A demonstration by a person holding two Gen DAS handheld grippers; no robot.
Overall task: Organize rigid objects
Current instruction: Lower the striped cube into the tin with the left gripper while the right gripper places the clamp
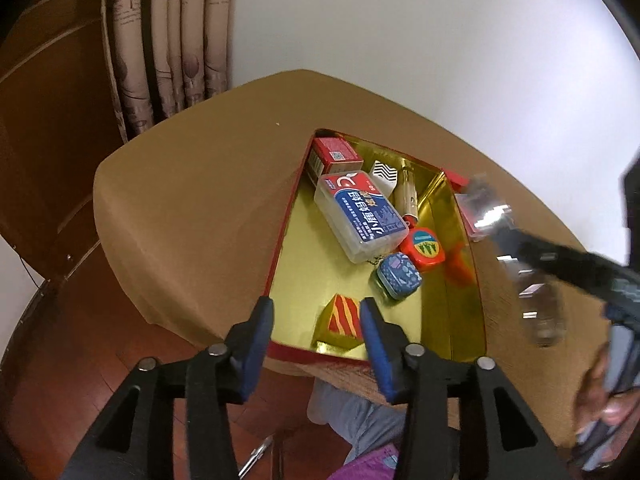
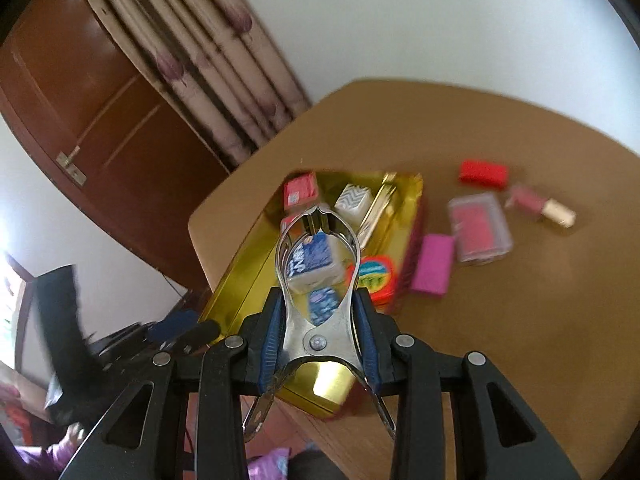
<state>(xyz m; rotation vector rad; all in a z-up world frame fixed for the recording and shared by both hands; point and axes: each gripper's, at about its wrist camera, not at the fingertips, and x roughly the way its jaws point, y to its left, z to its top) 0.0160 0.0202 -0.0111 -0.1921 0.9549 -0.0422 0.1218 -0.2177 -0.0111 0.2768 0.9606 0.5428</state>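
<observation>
A red box with a gold lining (image 1: pixel 312 264) lies open on the brown table (image 1: pixel 192 208). In it are a red carton (image 1: pixel 334 154), a white zigzag cube (image 1: pixel 384 174), a clear labelled case (image 1: pixel 360 216), a round red case (image 1: pixel 426 250) and a small blue tin (image 1: pixel 398 276). A yellow cube with red stripes (image 1: pixel 340 320) rests at the box's near edge. My left gripper (image 1: pixel 318 312) is open around the cube, its pads not pressing it. My right gripper (image 2: pixel 318 300) is shut on a silver metal clamp (image 2: pixel 316 332) and holds it above the box (image 2: pixel 240 280).
Right of the box on the table lie a red block (image 2: pixel 482 174), a clear case with pink contents (image 2: pixel 480 228), a magenta block (image 2: pixel 434 264) and a pink bottle with a gold cap (image 2: pixel 540 204). Curtain (image 1: pixel 168 40) and wooden door (image 2: pixel 100 100) stand behind.
</observation>
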